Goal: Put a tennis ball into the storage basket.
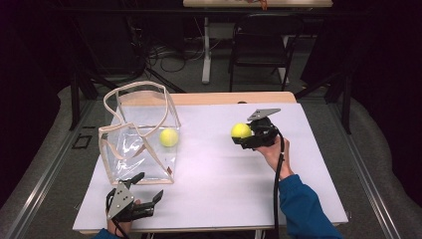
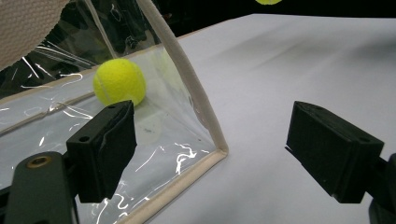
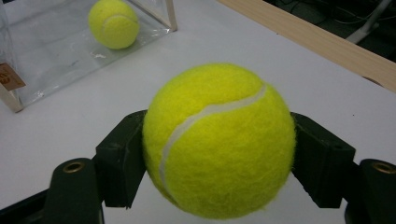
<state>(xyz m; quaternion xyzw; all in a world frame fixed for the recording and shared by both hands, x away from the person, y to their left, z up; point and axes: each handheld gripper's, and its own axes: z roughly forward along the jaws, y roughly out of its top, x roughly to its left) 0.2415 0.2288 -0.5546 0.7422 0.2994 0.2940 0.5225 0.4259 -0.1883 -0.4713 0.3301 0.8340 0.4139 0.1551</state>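
**Second ball in the grip, bag waiting on the left**

Your right gripper [image 1: 247, 135] is clamped on a tennis ball [image 1: 241, 130], its two black jaws pressing the ball's sides so that it hangs clear of the white table [image 1: 224, 174], right of centre and towards the far edge. That side-on hold leaves the ball's underside free, which should suit lowering it through an opening from above. The ball is bright yellow-green, fuzzy, with a pale curved seam [image 3: 205, 114] running across its face; it looks clean and round, undented by the grip.

The clear bag [image 1: 139, 144] stands on the left half of the table, its cream-trimmed mouth gaping upward and its handles [image 1: 137, 94] arched over it. A second tennis ball [image 1: 168, 137] already lies inside, against the right wall.

Your left gripper [image 1: 147, 191] rests at the near left, just beside the bag's near corner, jaws spread wide with nothing between them. Placed there, it seems ready to steady the bag's edging [image 2: 196, 98].
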